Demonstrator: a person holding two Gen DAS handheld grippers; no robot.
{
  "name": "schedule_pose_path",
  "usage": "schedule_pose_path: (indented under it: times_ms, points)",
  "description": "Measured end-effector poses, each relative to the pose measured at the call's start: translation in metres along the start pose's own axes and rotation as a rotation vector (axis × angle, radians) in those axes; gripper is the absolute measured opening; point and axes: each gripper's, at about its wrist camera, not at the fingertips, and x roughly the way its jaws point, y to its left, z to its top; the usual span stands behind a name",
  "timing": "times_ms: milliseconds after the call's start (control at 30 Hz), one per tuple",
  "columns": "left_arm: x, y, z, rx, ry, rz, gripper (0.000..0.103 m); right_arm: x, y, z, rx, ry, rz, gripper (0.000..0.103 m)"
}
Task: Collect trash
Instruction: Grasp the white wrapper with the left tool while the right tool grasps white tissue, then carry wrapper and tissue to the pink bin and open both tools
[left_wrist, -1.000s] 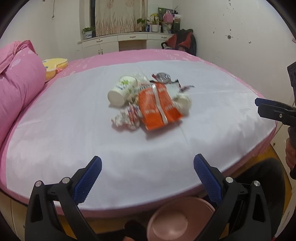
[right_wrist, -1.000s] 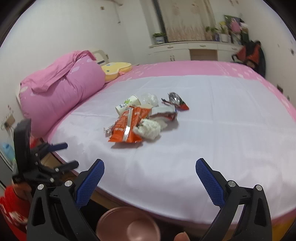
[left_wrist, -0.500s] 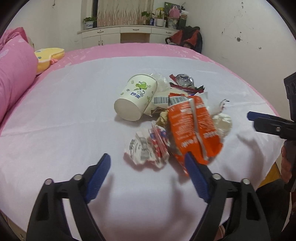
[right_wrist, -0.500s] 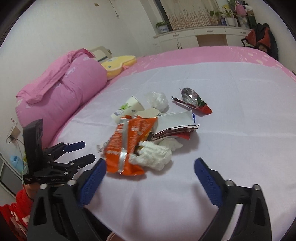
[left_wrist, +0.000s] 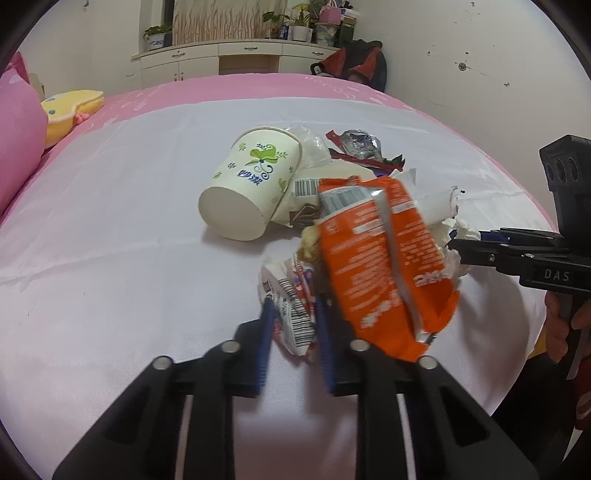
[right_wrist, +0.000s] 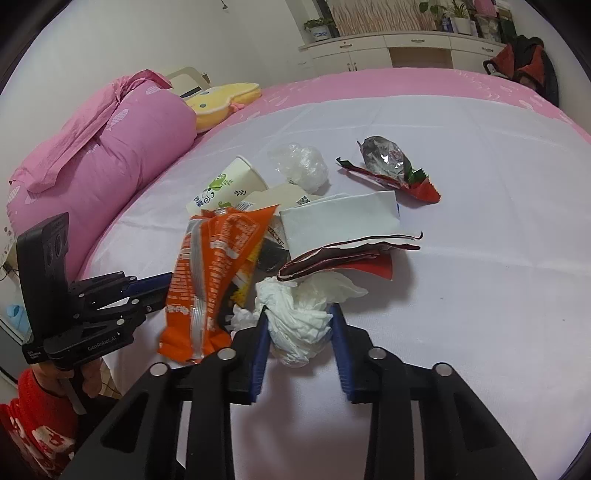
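The left gripper (left_wrist: 293, 325) pinches a crumpled wrapper (left_wrist: 286, 306); the right gripper (right_wrist: 299, 332) nips a tissue wad (right_wrist: 299, 317). Both grips are shallow. Lifting could drag the overlapping orange bag (left_wrist: 380, 258) or let either piece slip.

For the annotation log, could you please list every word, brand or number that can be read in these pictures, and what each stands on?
"DAS": black body of the right gripper, seen from the left wrist.
"GenRobot.AI": black body of the left gripper, seen from the right wrist.
White paper cup with green leaf print: blue characters, not legible.
Orange foil snack bag: white print, too blurred.
Crumpled white barcode wrapper: barcode digits too small.
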Motion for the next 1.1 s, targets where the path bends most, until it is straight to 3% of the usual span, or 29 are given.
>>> schedule_pose_path:
  times_ms: [233,500,833,1100]
  points:
    - [-0.012,0.008,-0.001,-0.043,-0.023,0.014,0.014,-0.019,0.0,0.0,0.015,-0.038,-0.012,0.032]
    - [-0.052,0.016,-0.001,-0.086,-0.075,0.038,0.014,-0.055,0.004,-0.002,0.031,-0.08,-0.007,0.032]
    - [-0.114,-0.007,-0.011,-0.061,-0.129,0.032,0.014,-0.109,0.025,-0.012,0.016,-0.109,0.001,0.032]
    - [-0.153,-0.034,-0.039,-0.058,-0.132,-0.008,0.014,-0.147,0.047,-0.036,0.002,-0.111,0.037,0.032]
